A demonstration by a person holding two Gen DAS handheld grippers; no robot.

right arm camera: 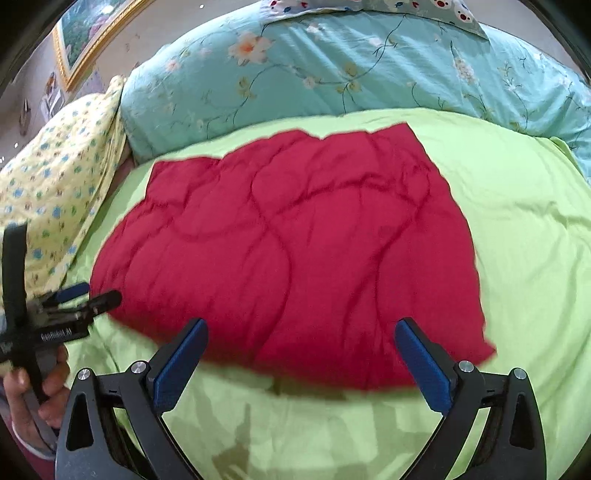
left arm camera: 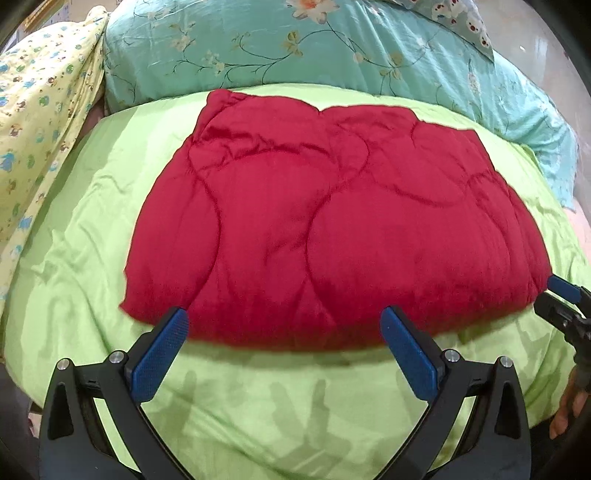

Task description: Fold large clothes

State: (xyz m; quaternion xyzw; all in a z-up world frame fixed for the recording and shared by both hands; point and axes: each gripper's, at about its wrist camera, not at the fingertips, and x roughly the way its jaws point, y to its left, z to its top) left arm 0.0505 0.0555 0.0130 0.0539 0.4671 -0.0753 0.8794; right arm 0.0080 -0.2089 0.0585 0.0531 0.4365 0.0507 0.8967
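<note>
A red quilted garment (left arm camera: 325, 229) lies folded flat on a lime green sheet (left arm camera: 92, 236). It also shows in the right wrist view (right arm camera: 295, 251). My left gripper (left arm camera: 284, 325) is open and empty, its blue pads just above the garment's near edge. My right gripper (right arm camera: 301, 332) is open and empty, over the near edge toward the garment's right corner. The right gripper shows at the right edge of the left wrist view (left arm camera: 565, 295). The left gripper shows at the left of the right wrist view (right arm camera: 85, 295), beside the garment's near left corner.
A teal floral duvet (left arm camera: 295, 48) is heaped behind the garment. A yellow patterned blanket (left arm camera: 40, 110) lies at the left. A framed picture (right arm camera: 92, 33) hangs on the wall at the far left. The green sheet (right arm camera: 524, 229) extends right of the garment.
</note>
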